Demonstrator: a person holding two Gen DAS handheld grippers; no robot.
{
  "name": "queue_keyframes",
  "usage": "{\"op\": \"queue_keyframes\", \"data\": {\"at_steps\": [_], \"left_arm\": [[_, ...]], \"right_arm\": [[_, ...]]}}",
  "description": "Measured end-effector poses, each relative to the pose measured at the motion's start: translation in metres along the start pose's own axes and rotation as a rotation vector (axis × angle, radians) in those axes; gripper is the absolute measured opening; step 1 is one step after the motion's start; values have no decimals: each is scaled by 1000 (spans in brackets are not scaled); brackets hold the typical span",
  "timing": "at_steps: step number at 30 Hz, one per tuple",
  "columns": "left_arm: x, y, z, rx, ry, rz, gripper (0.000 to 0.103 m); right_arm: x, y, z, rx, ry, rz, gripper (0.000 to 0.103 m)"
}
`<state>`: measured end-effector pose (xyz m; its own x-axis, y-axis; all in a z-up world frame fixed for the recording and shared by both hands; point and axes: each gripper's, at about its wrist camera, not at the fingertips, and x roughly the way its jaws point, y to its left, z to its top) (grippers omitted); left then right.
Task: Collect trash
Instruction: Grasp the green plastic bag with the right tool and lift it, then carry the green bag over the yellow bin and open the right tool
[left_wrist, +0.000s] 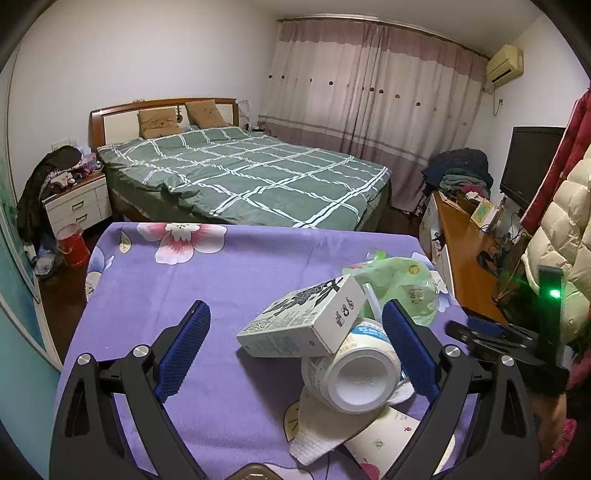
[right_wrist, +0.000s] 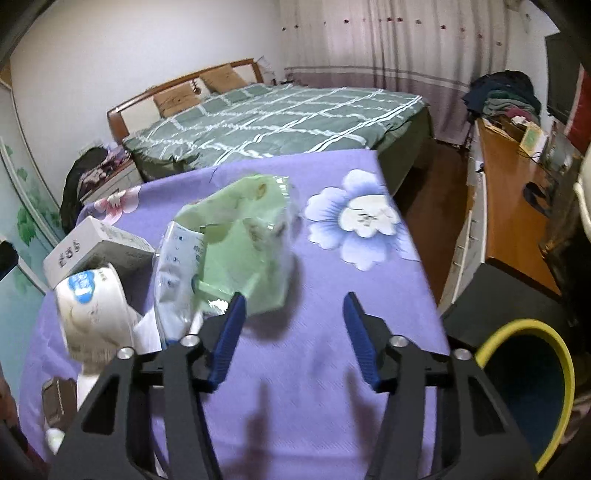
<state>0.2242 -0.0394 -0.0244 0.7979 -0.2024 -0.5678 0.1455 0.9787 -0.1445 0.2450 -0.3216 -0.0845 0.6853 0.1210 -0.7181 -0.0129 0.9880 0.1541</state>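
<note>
A bedroom table draped in a purple floral cloth (left_wrist: 229, 266) carries a small heap of trash at its right side. On the left, the left gripper (left_wrist: 295, 343) hangs over the cloth with its blue-padded jaws spread wide and holding nothing; its right pad stands just beside the heap. There a white carton (left_wrist: 303, 317) with black lettering leans tilted on a white paper cup (left_wrist: 354, 373) lying on its side, base toward the camera. Under the cup lie a white tissue (left_wrist: 325, 428) and a printed card (left_wrist: 384, 439); a crumpled green plastic bag (left_wrist: 402, 280) sits just beyond, toward the far right edge. The right gripper (right_wrist: 293, 314) hovers over bare cloth right of the heap, jaws about half open and empty, its left pad close to the green bag, though contact cannot be made out. Off the table's near right corner stands a yellow-rimmed bin (right_wrist: 532, 387), dark inside.
</note>
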Motion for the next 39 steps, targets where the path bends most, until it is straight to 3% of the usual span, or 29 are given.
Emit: {"op": "queue_keyframes", "data": {"at_steps": [2, 6, 10, 13, 22, 31, 39], "left_arm": [[3, 0, -1, -3, 7, -8, 93], [9, -1, -3, 1, 17, -14, 93], [13, -1, -5, 1, 28, -20, 93], [12, -1, -6, -1, 28, -22, 93], [0, -9, -7, 17, 10, -33, 93], [-24, -26, -11, 40, -14, -53, 93], [-41, -37, -12, 51, -31, -64, 93]], "right_arm": [[10, 5, 3, -1, 15, 11, 42], [27, 10, 10, 9, 24, 7, 42], [38, 9, 15, 12, 33, -14, 14], [33, 5, 13, 18, 19, -26, 9], [-15, 9, 3, -53, -132, -167, 9], [-63, -9, 2, -26, -266, -277, 9], [-97, -8, 6, -26, -356, -278, 9]]}}
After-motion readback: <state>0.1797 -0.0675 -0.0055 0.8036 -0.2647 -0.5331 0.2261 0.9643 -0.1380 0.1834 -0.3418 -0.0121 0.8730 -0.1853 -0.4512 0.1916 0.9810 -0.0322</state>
